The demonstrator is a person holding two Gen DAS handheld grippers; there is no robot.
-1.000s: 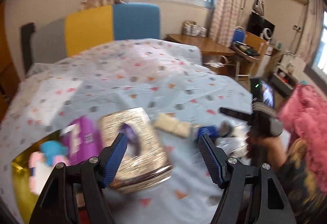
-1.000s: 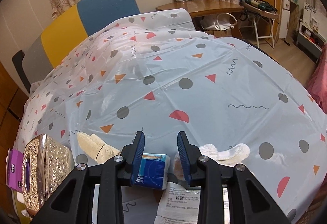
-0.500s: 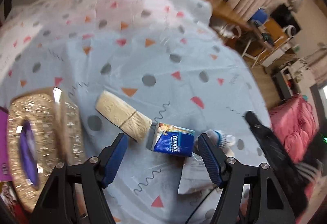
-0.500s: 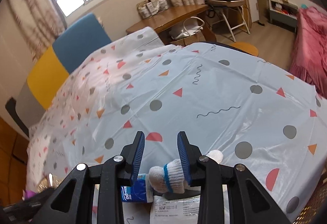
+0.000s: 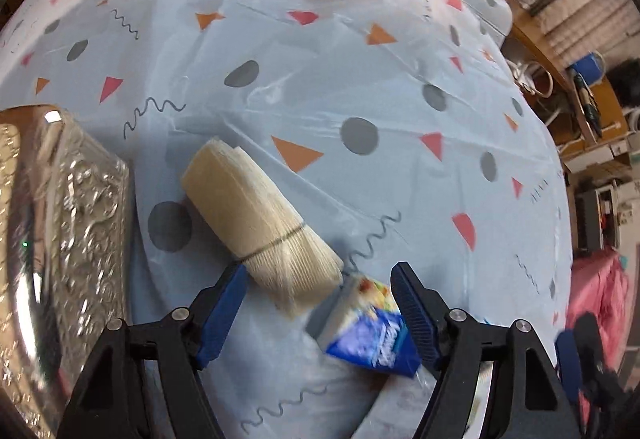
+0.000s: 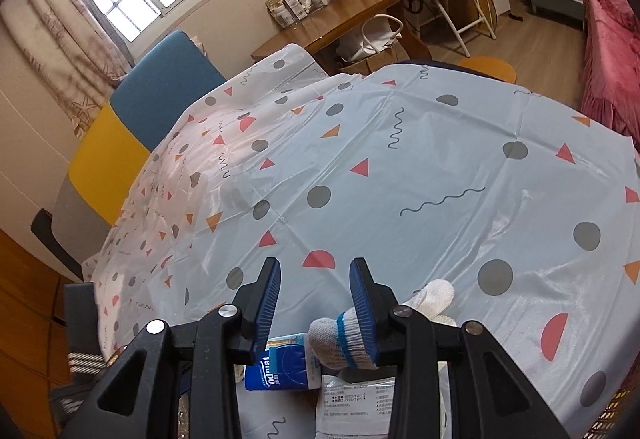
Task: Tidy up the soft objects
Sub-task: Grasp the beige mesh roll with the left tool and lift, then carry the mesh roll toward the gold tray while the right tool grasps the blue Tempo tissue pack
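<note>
Step in hand, by the look of it: left gripper (image 5: 318,303) lining up a pick, jaws wide and opening, nothing gripped. Cream cloth roll (image 5: 260,227) lies on the patterned tablecloth (image 5: 360,87), its near end between the jaws, no pad contact visible; blue tissue pack (image 5: 374,335) just right of the roll, against the right jaw. Embossed metallic box (image 5: 60,239) at far left.

Right gripper (image 6: 314,305) part open, holding nothing; white glove (image 6: 344,335) beside its right jaw, tissue pack (image 6: 284,363) low between the jaws, printed paper (image 6: 352,403) beneath.

Next, probably: centre on one item only, likely the roll, clear of the tissue pack, then close.
</note>
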